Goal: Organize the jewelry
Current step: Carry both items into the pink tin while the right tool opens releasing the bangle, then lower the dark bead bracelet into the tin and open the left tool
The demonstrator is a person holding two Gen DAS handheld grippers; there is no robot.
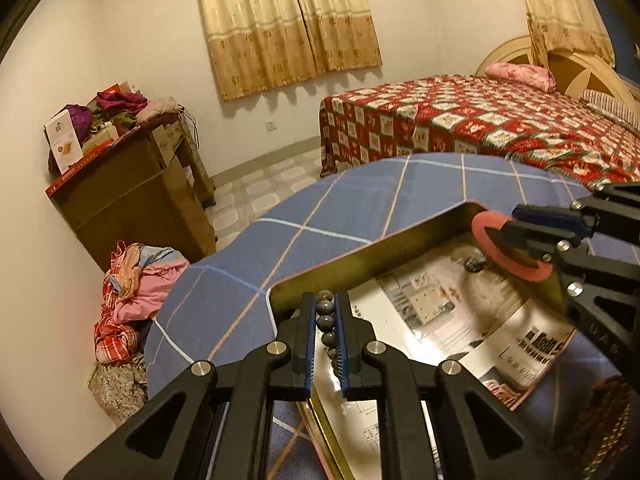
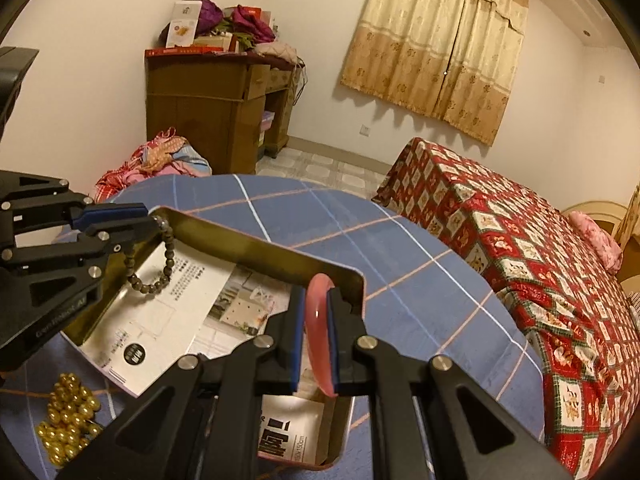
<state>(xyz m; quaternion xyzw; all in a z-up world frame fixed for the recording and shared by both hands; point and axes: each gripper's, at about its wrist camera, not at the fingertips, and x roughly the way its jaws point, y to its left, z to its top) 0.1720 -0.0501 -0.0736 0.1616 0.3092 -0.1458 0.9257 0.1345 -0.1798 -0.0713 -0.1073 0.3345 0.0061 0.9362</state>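
A bedroom table under a blue checked cloth point(image 2: 400, 248), brass tray point(image 2: 256, 246) on it, both grippers loaded over the tray.

Our left gripper point(image 1: 325, 320) is clamped on the dark bead bracelet point(image 2: 160, 268), which hangs at the tray's 10 o'clock corner; our right gripper point(image 2: 316, 340) pinches the pink bangle point(image 2: 318, 336) near the 2 o'clock corner. We should lower each until it rests on the paper lining point(image 2: 168, 312), keep them well apart, then release. Gold beads point(image 2: 66, 420) wait outside, at 7 o'clock.
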